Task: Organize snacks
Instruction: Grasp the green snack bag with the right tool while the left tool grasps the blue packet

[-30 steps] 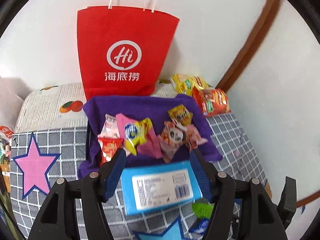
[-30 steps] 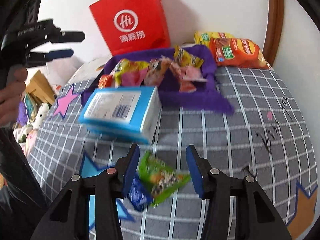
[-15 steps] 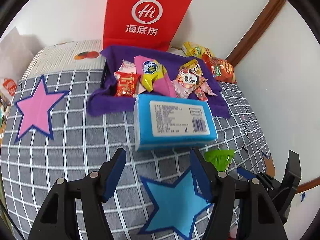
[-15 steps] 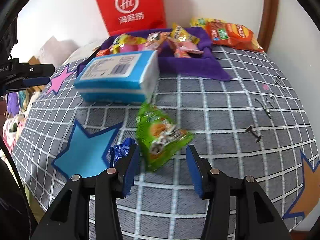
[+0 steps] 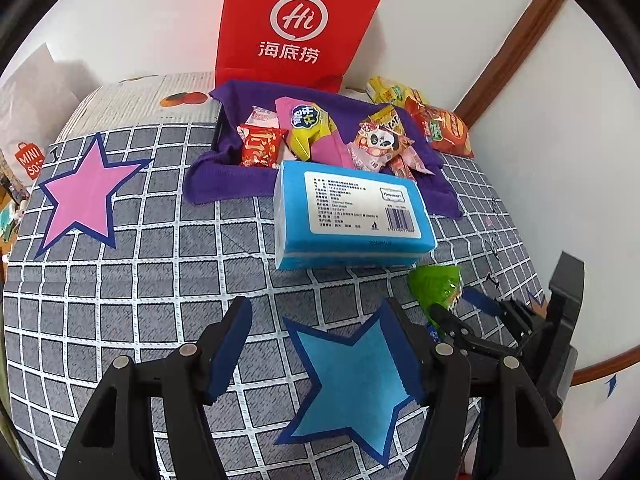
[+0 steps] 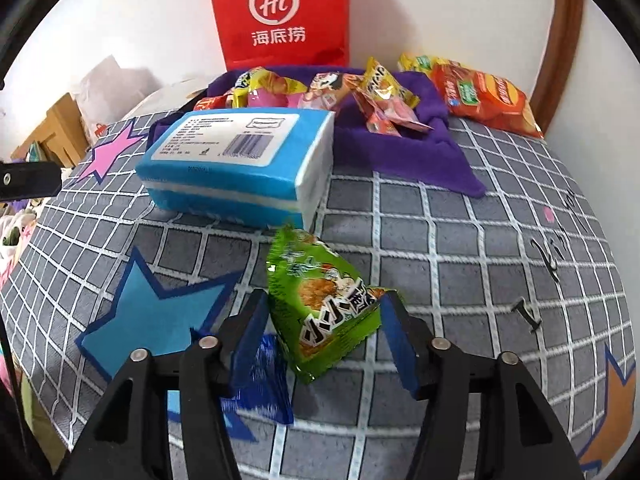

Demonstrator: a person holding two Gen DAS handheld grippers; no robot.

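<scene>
Where checks run, crinkly green packet [image 6: 324, 304].

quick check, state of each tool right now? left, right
Left tool: open, empty, above the grey checked cloth.
Right tool: jaws just opened further; green crinkly snack packet sits between them, grip unclear.

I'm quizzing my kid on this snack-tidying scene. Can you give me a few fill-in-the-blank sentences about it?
1. The green snack packet lies between the fingers of the ____ gripper.
2. The left gripper hovers over a ____ star.
3. The tissue pack is coloured ____.
4. The paper bag against the wall is ____.

Missing words: right; blue; blue; red
</scene>
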